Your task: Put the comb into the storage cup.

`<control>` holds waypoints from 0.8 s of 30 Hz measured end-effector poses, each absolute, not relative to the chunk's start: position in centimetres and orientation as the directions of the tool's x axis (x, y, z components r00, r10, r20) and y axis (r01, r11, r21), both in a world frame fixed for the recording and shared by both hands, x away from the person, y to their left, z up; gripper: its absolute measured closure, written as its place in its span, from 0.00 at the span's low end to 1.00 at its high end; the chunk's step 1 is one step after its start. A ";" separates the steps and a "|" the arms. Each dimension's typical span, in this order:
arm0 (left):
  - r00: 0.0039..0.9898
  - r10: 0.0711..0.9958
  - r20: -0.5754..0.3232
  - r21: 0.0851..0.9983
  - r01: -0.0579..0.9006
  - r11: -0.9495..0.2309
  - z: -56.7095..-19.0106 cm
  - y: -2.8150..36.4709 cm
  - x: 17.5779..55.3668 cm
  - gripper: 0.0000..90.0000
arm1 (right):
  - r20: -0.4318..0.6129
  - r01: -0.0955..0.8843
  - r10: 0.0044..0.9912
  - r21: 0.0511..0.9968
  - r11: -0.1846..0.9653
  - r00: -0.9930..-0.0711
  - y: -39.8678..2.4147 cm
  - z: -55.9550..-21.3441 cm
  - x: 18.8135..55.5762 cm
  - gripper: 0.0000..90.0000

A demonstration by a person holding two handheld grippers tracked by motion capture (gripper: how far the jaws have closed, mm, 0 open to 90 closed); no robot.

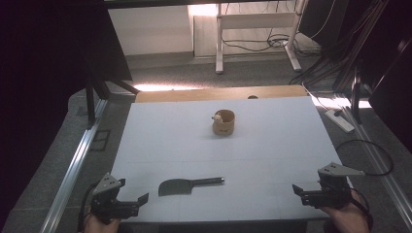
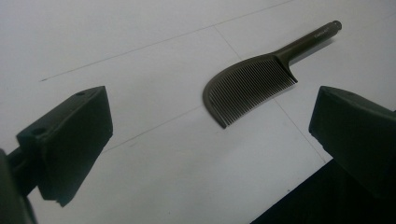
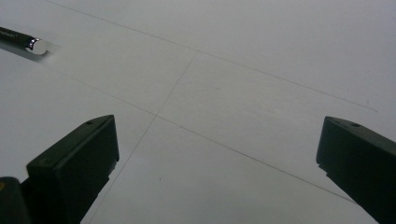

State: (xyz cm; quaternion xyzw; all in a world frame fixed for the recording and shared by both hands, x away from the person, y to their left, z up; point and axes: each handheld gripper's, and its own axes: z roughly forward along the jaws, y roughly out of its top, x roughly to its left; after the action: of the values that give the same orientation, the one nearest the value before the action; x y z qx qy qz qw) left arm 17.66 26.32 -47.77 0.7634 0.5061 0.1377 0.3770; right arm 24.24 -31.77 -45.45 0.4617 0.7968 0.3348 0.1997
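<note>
A dark comb (image 1: 189,185) with a slim handle lies flat near the front of the white table (image 1: 272,145). Its teeth face me in the left gripper view (image 2: 252,86). My left gripper (image 1: 135,198) rests at the front left corner, open and empty, with the comb a short way ahead of its jaws (image 2: 210,116). My right gripper (image 1: 298,193) sits at the front right, also open with nothing between its jaws (image 3: 217,140). The comb's shiny handle tip (image 3: 35,45) appears at the upper left of the right gripper view. A small round wooden box (image 1: 223,122) stands mid-table, farther back, with something pale inside.
A bare wooden strip (image 1: 218,93) borders the table's far edge. A metal rail (image 1: 73,170) runs along the floor on the left. A power strip (image 1: 340,120) and cables lie on the floor at the right. Desk legs (image 1: 219,43) stand beyond the table.
</note>
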 end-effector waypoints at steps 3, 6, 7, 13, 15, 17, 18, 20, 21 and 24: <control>0.453 0.873 -0.178 0.713 0.671 -0.203 -47.8 26.4 17.7 0.01 | -0.010 0.602 0.869 0.717 0.352 -0.495 -31.7 -45.4 24.2 0.00; 0.456 0.873 -0.175 0.713 0.670 -0.207 -47.8 26.4 17.7 0.01 | -0.015 0.600 0.869 0.717 0.353 -0.494 -31.7 -45.4 24.2 0.00; 0.457 0.872 -0.175 0.713 0.669 -0.207 -47.8 26.4 17.7 0.01 | -0.014 0.601 0.869 0.717 0.354 -0.495 -31.7 -45.4 24.2 0.00; 0.456 0.871 -0.181 0.712 0.672 -0.204 -47.8 26.4 17.7 0.01 | -0.013 0.601 0.869 0.716 0.354 -0.495 -31.7 -45.4 24.2 0.00; 0.456 0.872 -0.179 0.711 0.672 -0.206 -47.8 26.4 17.7 0.01 | -0.014 0.601 0.868 0.717 0.355 -0.496 -31.7 -45.4 24.2 0.00; 0.456 0.871 -0.181 0.712 0.672 -0.204 -47.8 26.4 17.7 0.01 | -0.013 0.600 0.867 0.716 0.355 -0.498 -31.7 -45.4 24.2 0.00; 0.456 0.871 -0.181 0.712 0.672 -0.204 -47.8 26.4 17.7 0.01 | -0.013 0.600 0.867 0.717 0.355 -0.498 -31.7 -45.4 24.2 0.00; 0.455 0.871 -0.185 0.712 0.673 -0.200 -47.8 26.4 17.7 0.01 | -0.013 0.600 0.867 0.717 0.355 -0.498 -31.7 -45.4 24.2 0.00; 0.457 0.870 -0.185 0.712 0.673 -0.202 -47.8 26.4 17.8 0.01 | -0.013 0.601 0.868 0.716 0.355 -0.496 -31.7 -45.5 24.2 0.00; 0.460 0.869 -0.185 0.709 0.674 -0.206 -47.8 26.4 17.8 0.01 | -0.014 0.601 0.868 0.716 0.355 -0.496 -31.7 -45.5 24.2 0.00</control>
State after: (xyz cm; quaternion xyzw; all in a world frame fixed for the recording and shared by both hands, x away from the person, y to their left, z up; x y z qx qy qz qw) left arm 17.81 26.42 -47.80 0.7657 0.5037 0.1283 0.3788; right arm 24.20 -31.68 -45.45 0.4602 0.7983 0.3328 0.2004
